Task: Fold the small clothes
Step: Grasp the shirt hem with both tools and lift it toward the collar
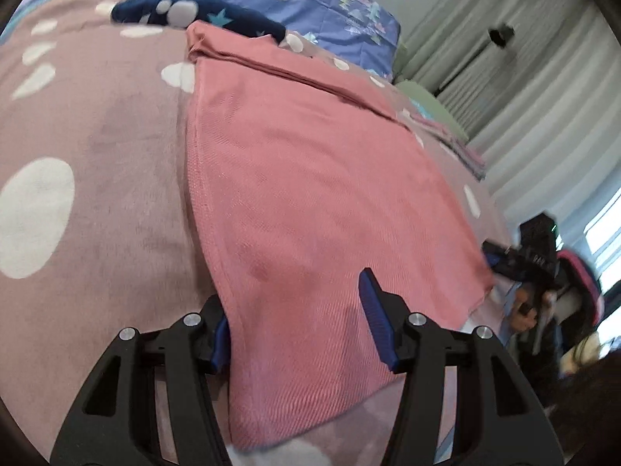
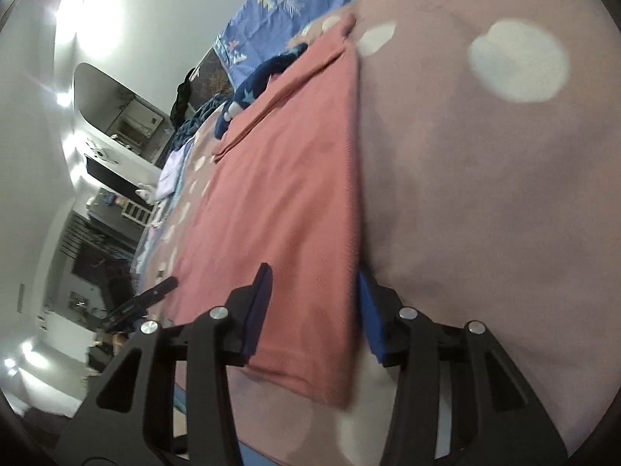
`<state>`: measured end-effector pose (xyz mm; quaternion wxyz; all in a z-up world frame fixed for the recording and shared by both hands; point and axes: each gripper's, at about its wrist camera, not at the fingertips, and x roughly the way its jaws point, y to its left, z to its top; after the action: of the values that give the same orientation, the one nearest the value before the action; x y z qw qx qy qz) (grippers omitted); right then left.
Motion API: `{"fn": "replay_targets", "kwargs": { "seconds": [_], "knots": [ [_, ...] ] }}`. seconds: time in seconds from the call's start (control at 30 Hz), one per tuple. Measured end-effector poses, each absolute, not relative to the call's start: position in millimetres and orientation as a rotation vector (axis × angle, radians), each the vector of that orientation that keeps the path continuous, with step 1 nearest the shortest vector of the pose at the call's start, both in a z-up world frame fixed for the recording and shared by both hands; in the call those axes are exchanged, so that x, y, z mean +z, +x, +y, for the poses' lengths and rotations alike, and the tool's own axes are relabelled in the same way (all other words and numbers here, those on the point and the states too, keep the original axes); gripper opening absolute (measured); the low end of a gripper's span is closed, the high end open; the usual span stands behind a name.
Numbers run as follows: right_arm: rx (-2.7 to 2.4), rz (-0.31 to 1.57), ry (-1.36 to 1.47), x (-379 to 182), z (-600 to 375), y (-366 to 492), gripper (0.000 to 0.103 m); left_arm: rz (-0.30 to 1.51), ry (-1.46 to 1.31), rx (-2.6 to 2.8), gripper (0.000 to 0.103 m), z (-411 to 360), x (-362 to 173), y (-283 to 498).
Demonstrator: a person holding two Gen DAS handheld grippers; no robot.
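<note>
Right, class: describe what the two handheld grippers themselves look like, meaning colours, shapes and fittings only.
The left gripper and the right gripper look alike. Each has two matte black angular arms with triangular cut-outs, joined by round silver pivot bolts. Each arm ends in a flat blue finger pad, rectangular and faintly ribbed. No cables, markings or sleeves show on either one.

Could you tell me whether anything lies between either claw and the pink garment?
Nothing visible does. The left claw is open and straddles one near corner of the pink garment; the right claw is open and straddles the other. The navy star-print cloth lies at the far end.
</note>
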<state>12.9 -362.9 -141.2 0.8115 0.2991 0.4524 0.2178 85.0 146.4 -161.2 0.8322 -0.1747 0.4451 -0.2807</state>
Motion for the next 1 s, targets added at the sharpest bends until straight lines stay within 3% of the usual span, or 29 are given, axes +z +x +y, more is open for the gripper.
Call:
{"fn": "replay_targets", "kwargs": {
  "seconds": [0.23,0.3,0.33,0.37,0.43,0.5,0.63,0.8,1.0],
  "knots": [
    [0.472,0.991,0.563,-141.2,-353.0,0.3,0.043,0.949,-0.315,-0.628,0.057,146.5,-159.3,66.4],
    [0.465,0.995,0.603,-144.9,-355.1,12.3,0.032,0.937,-0.329,-0.621,0.051,145.4,-161.3,76.1],
    [0.462,0.997,0.615,-147.1,-354.8,15.4,0.029,0.935,-0.329,-0.607,0.04,145.5,-162.9,80.4],
    [0.46,1.002,0.62,-149.6,-353.8,21.3,0.02,0.937,-0.336,-0.594,0.026,147.0,-164.8,83.8],
    [0.447,1.018,0.648,-150.9,-357.5,23.1,0.015,0.953,-0.381,-0.577,0.005,152.3,-167.7,89.7],
    [0.469,1.025,0.701,-150.2,-364.3,20.6,0.004,0.952,-0.401,-0.574,0.004,155.0,-165.0,87.8],
    [0.508,0.939,0.809,-124.0,-379.1,25.4,0.003,0.846,-0.389,-0.598,0.003,154.3,-126.7,85.3],
    [0.623,0.713,0.78,-45.7,-379.8,13.9,0.003,0.599,-0.386,-0.628,0.002,165.3,-44.7,63.5],
    [0.64,0.657,0.642,-7.9,-382.5,-60.4,0.003,0.56,-0.344,-0.636,0.002,172.1,-21.3,-16.2]
  ]
}}
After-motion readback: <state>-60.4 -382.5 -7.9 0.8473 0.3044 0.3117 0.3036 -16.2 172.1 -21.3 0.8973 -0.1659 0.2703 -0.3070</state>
